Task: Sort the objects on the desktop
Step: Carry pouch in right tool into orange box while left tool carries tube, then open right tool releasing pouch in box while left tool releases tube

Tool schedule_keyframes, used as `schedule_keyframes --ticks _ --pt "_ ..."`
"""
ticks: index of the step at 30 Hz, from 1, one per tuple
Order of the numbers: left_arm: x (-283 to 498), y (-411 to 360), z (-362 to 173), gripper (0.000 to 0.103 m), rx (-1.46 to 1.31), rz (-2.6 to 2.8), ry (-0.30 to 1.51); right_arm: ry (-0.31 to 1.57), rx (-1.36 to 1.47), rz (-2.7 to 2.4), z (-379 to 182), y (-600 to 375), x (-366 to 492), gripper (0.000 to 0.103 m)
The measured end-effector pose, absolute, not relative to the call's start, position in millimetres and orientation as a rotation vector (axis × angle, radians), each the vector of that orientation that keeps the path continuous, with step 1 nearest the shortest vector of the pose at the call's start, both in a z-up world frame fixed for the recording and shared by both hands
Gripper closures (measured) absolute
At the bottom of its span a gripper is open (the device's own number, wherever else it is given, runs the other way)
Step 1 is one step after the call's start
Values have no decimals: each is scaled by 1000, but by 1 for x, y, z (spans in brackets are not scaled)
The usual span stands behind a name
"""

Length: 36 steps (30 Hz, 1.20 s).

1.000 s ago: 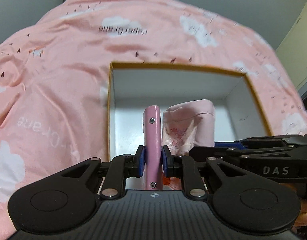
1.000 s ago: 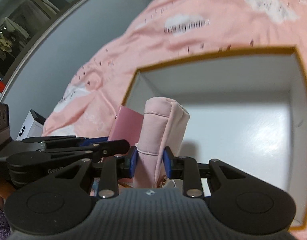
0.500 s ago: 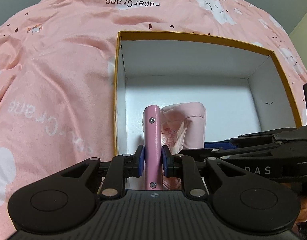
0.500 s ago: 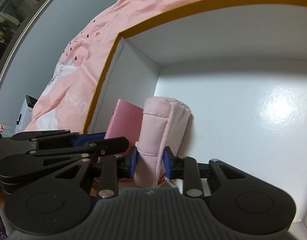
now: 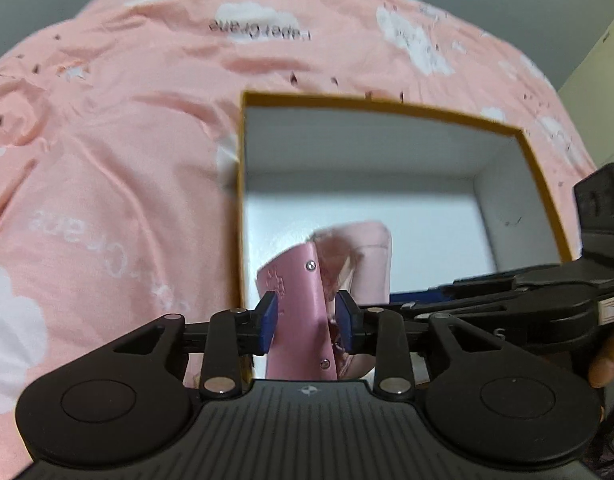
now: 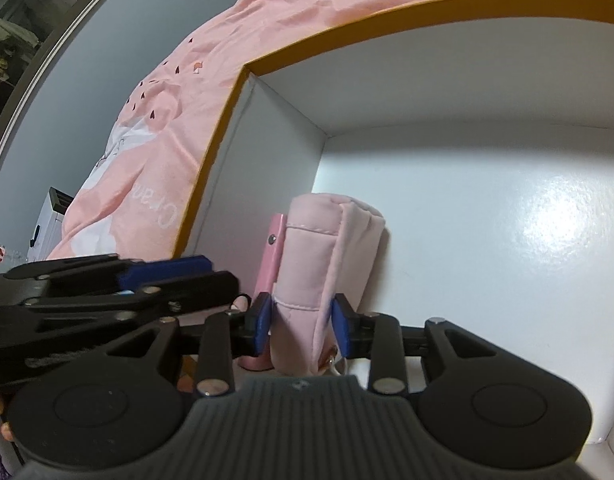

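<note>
A white box with a yellow rim [image 5: 381, 106] lies on pink bedding; it also shows in the right wrist view [image 6: 427, 6]. My left gripper [image 5: 307, 322] is open around a flat pink case [image 5: 299, 304] that leans inside the box at its left wall, with gaps beside its pads. My right gripper [image 6: 303, 328] stands around a soft pink fabric pouch [image 6: 327, 256] upright on the box floor, right of the pink case [image 6: 273, 252]. Its jaws have widened; whether the pads still touch the pouch is unclear.
Pink cloud-print bedding [image 5: 107, 160] surrounds the box. The box floor [image 6: 487, 240] is bare white to the right of the pouch. A grey wall [image 6: 107, 60] and a white appliance [image 6: 47, 220] stand at the left.
My left gripper's jaws have opened and the pink case has tilted. My right gripper has moved lower into the box and its jaws have spread a little around the pouch.
</note>
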<state>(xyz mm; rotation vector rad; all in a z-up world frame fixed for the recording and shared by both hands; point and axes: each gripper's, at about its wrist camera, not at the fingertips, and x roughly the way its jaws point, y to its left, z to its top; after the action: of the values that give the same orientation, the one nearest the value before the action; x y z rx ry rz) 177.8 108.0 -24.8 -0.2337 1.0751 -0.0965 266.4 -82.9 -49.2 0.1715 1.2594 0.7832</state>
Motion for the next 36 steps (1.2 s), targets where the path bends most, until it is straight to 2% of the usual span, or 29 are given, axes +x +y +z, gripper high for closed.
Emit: schedule_keyframes --ticks 5,8,11,17,24,36 --pt "162 125 -7 67 -293 -74 993 1271 168 800 -48 -71 267 68" --pt "157 135 -7 67 -317 -50 996 1290 176 829 -47 -59 267 70" --pt "154 140 -11 67 -337 -42 1002 1306 142 823 -48 -45 266 66" --pt "147 147 -19 67 -386 -46 991 1332 164 806 -59 -40 267 67" --pt "141 147 -16 67 -394 -49 973 1291 164 798 -49 -47 263 61" --pt "106 132 11 67 -349 -82 921 1138 123 805 -3 -72 229 60"
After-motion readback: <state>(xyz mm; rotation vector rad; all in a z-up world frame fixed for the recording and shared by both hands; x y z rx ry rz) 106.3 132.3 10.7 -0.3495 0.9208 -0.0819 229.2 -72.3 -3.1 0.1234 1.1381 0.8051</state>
